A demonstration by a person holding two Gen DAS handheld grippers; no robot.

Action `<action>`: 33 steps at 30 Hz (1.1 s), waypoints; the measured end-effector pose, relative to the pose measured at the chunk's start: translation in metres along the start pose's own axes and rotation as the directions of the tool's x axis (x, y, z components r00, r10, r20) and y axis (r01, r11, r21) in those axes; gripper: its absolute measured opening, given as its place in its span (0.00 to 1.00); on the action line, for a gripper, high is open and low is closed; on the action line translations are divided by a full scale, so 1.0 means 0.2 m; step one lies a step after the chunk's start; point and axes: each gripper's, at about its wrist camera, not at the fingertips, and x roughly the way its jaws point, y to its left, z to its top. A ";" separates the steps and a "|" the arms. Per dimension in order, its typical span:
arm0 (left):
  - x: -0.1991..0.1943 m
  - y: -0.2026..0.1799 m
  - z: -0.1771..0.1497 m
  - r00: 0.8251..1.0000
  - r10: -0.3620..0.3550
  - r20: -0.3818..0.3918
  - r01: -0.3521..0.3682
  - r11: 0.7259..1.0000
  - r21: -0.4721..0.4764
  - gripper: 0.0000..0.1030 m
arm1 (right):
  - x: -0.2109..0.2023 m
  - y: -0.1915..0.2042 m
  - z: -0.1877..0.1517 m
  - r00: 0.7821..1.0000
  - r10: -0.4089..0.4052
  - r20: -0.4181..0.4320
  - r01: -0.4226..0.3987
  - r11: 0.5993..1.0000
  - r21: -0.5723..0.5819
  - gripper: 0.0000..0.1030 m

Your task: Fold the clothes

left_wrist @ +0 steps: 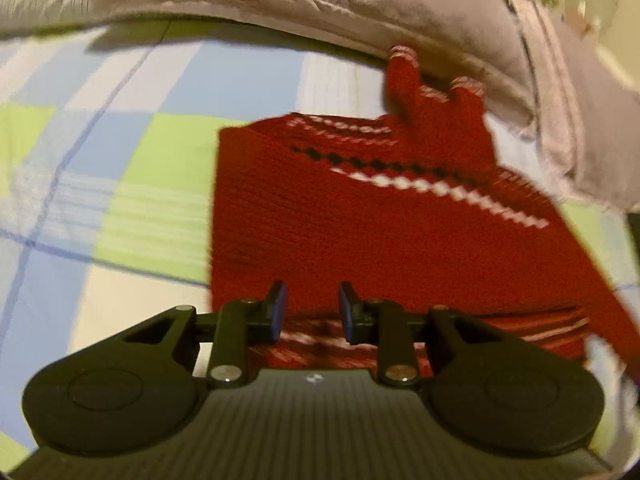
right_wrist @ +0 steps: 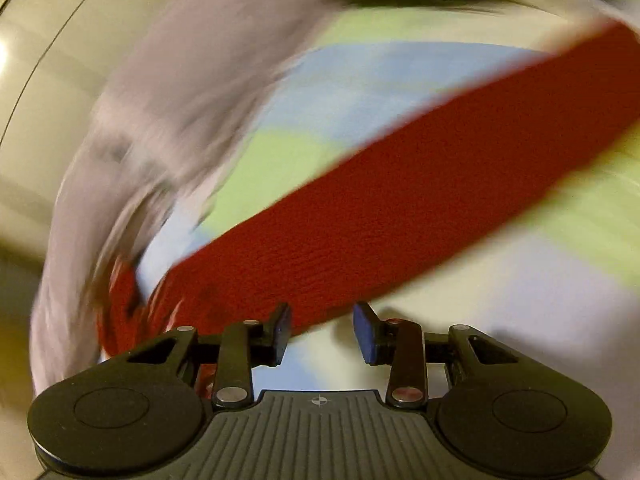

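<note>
Both grippers stand with jaws parted and empty: the left gripper [left_wrist: 312, 312] hovers over the near hem of a red knit sweater [left_wrist: 360, 216], the right gripper [right_wrist: 322, 332] just beside one long red sleeve [right_wrist: 400, 184], its view badly blurred. The sweater lies partly folded on a checked bedspread [left_wrist: 120, 184], its far end against a rumpled grey cover [left_wrist: 320, 8]. Soft, thick and limp, it looks best pinched at hem corners or cuffs.
</note>
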 end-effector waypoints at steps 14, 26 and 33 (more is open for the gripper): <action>0.02 -0.12 -0.14 0.988 -0.132 -0.082 0.117 0.979 -0.170 0.25 | -0.25 -0.66 0.39 0.956 -0.056 0.289 -0.065 0.917 0.393 0.19; -0.13 0.06 -0.20 0.990 -0.137 -0.045 0.118 0.948 -0.294 0.25 | -0.17 0.89 -0.01 0.963 0.190 0.190 -0.011 0.734 -0.679 0.04; -0.17 0.18 -0.25 0.989 -0.142 -0.035 0.119 0.918 -0.380 0.30 | -0.06 1.18 -1.06 0.966 0.097 -0.240 -0.255 0.206 -0.945 0.75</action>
